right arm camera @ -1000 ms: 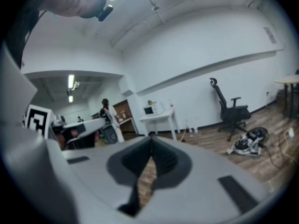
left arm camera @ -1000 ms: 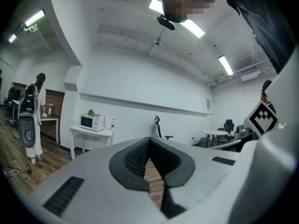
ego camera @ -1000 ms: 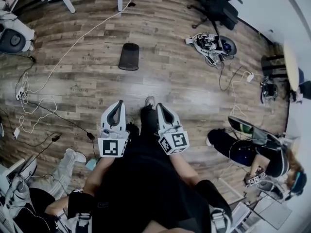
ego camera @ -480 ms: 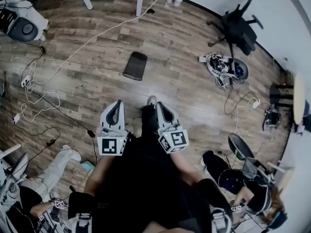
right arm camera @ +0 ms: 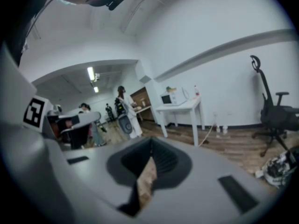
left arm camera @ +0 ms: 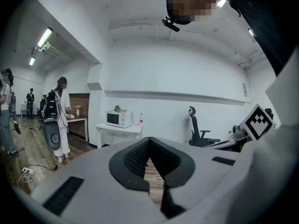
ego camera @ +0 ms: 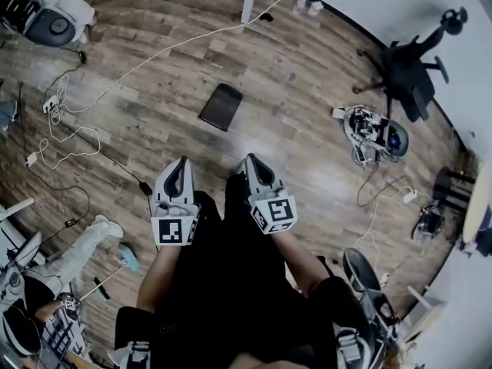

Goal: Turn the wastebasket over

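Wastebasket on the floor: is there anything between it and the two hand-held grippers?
No. In the head view only bare wood floor separates the wastebasket from the left hand-held gripper and the right hand-held gripper, both shut.

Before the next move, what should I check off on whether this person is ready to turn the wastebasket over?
1. Wastebasket in view on the floor: ok.
2. Which end is its opening: cannot tell.
3. Left hand-held gripper open for a grip: not ok, shut, empty.
4. Right hand-held gripper open: not ok, shut, empty.
5. Grippers at the wastebasket: not ok, both short of it.
6. Floor between them bare: ok.
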Available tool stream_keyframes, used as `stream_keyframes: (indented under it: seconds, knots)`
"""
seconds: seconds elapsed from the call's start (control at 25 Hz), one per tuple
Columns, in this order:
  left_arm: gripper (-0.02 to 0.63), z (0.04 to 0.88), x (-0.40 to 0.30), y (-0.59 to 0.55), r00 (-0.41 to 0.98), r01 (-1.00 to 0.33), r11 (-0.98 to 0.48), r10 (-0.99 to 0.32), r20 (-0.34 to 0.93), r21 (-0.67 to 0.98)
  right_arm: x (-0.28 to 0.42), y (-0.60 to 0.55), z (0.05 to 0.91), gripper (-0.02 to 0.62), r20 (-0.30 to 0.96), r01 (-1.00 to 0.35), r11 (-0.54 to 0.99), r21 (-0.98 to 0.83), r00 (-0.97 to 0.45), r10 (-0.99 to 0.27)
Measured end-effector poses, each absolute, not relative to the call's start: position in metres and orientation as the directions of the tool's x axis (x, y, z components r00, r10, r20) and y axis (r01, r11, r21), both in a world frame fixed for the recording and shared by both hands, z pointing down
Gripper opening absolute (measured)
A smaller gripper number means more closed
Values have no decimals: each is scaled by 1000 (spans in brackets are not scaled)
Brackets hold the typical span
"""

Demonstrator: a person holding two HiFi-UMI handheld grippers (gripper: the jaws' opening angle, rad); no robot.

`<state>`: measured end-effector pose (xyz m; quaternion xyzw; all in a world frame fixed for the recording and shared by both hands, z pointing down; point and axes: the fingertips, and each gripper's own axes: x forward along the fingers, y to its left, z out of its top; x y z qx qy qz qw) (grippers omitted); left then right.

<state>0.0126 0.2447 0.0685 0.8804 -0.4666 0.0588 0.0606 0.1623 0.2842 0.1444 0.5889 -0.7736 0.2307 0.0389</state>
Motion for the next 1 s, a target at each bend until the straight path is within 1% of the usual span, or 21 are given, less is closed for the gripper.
stream_keyframes:
  seconds: [0.24,0.44,0.64,0.8,1.0]
  knots:
    - [35,93,2,200,542,-840,-540,-825,162,62,154,235,200,32,408,-927,190,-323,-317,-856]
    - [35,135,-13,144,580,-814,-574,-791,196,90,132,190,252,32,453,-938,176,-299,-303,-838]
    - [35,162,-29,100,617,-781,-622,-753,228,62,108,166,321,32,539,-942,116,-316,-279,-795]
    - [35,177,-43,68,615,-784,-617,-759,215,66,85,142,376,34,590,-939,121,-321,-298,-750]
    - [35,216,-53,48,611,-789,-608,-757,233,94,67,124,448,35,643,-939,121,-321,-310,-701]
